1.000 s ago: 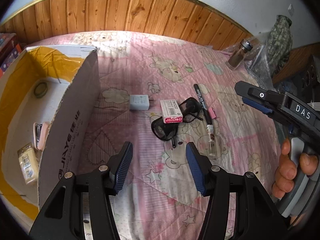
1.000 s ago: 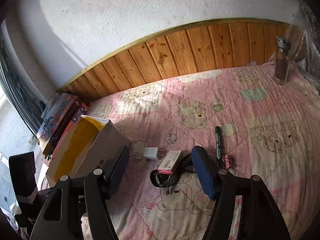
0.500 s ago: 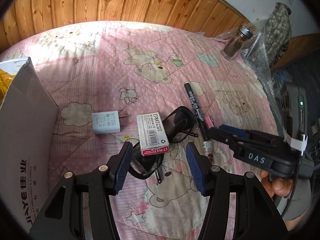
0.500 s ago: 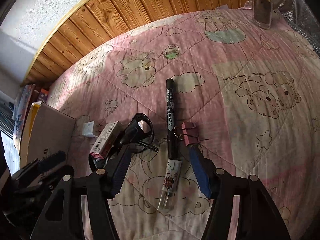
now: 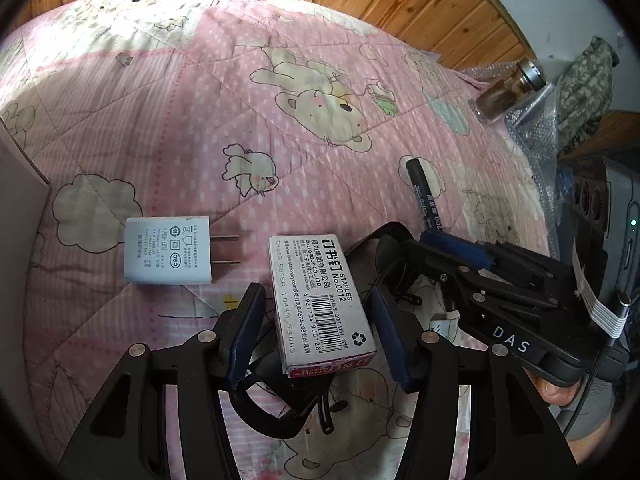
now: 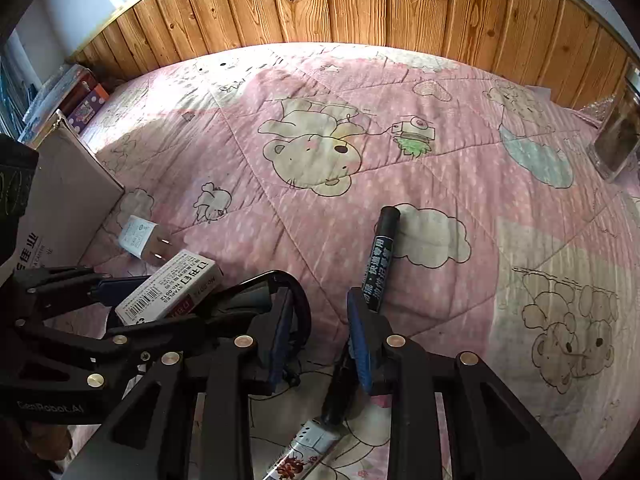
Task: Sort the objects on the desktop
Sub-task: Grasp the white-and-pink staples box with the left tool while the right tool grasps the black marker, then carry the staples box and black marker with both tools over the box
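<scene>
A grey staples box [image 5: 320, 300] lies on top of black sunglasses [image 5: 276, 412] on the pink quilt. My left gripper [image 5: 314, 324] is open with one jaw on each side of the box, not touching it. A white charger plug [image 5: 168, 250] lies left of the box. A black marker [image 6: 380, 258] lies to the right. My right gripper [image 6: 320, 324] is open; its right finger [image 6: 360, 340] covers the marker's middle, and its left finger sits by the sunglasses' lens [image 6: 280, 292]. In the right wrist view the staples box [image 6: 168, 294] and left gripper [image 6: 100, 284] show at the left.
A cardboard box [image 6: 60, 200] stands at the left. A glass jar [image 5: 508, 88] and bubble wrap [image 5: 532, 128] sit at the far right. A wooden wall panel [image 6: 360, 0] borders the quilt's far side. Books [image 6: 68, 92] are stacked at the far left.
Both grippers have moved forward and down toward the objects. The left now straddles the staples box; the right has come down over the marker and the sunglasses.
</scene>
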The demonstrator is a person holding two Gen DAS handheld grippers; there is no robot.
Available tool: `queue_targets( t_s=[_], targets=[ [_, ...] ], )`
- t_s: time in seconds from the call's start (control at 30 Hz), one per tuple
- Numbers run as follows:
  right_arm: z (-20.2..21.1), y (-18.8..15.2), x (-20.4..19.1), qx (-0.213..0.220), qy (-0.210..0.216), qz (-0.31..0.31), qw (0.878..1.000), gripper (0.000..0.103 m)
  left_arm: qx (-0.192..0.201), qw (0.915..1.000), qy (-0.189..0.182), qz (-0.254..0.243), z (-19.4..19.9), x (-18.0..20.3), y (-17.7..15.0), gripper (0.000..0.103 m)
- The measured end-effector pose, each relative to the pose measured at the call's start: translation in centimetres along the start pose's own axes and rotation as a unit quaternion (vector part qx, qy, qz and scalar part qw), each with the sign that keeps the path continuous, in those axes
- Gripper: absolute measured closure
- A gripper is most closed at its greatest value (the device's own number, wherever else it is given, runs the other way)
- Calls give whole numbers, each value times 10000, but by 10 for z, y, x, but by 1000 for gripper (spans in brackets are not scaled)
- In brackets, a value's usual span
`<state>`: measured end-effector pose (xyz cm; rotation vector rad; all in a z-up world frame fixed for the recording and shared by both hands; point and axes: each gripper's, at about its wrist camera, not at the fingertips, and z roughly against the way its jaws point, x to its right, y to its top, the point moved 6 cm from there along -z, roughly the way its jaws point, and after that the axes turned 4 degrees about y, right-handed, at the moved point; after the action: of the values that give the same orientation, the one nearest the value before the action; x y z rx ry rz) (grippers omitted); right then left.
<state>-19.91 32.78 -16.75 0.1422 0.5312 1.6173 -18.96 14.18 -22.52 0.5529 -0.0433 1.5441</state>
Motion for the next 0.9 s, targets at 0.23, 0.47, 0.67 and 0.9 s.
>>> queue_targets(
  t_s=[0.23, 0.47, 0.67, 0.9],
  targets=[
    [33, 5, 33, 208, 1072, -1040, 9886, 56, 108, 9998, -136, -9, 6, 1, 0, 64],
    [23, 13, 46, 318, 650, -1119, 9911, 63, 238, 9988, -320, 278, 22, -5, 5, 64],
    [-2, 11, 41, 187, -107, -297, 9993, 85, 308, 9982, -397, 323, 46, 0, 1, 64],
    [37, 22, 39, 602, 110, -640, 9961, 89, 521, 9976, -302, 332, 85, 3, -3, 64]
  ],
)
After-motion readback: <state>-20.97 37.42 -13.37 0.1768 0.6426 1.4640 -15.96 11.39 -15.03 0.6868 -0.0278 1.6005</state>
